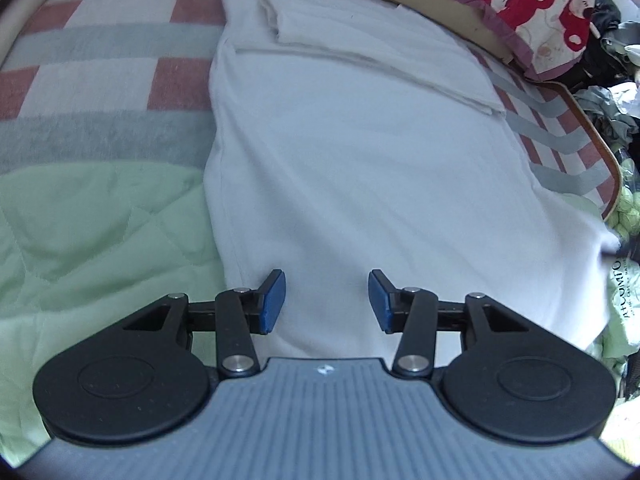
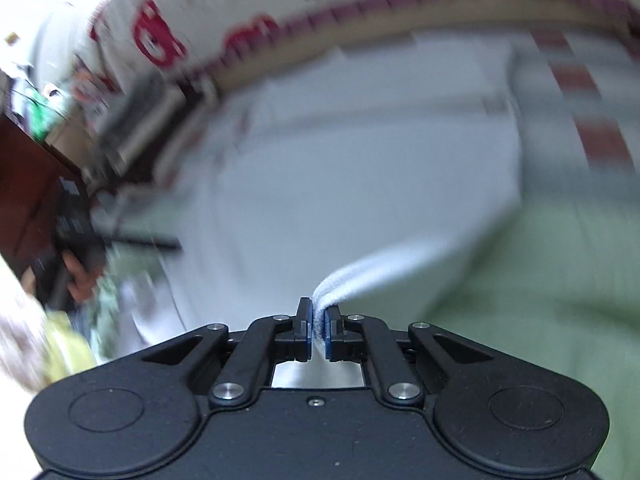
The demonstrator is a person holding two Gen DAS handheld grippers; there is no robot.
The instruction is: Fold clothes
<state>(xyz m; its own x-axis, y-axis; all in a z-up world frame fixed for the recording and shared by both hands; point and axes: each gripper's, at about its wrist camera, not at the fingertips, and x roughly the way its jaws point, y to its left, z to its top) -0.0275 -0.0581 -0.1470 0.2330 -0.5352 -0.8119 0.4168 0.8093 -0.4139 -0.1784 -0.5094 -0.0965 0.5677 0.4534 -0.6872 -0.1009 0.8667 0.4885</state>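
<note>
Bed surface: checked blanket in red, grey and white, with a pale green quilt over its near part. White garment lies flat lengthwise on the blanket, its far end already doubled over into a narrower folded layer. Patterned pillow with red shapes sits at the far right edge of the bed; dark clutter beside it, too small to make out.

Left gripper hovers over the near end of the garment, blue pads apart at roughly half spread, nothing between them, not pinching cloth.

Right wrist view is heavily motion-blurred. Right gripper has its jaws closed tight on a bunched edge of the white garment; the fabric rises out of the pads and trails off to the right over the green quilt. Rest of the garment spreads pale behind it. Pillow and a tan bed edge show blurred along the top.
</note>
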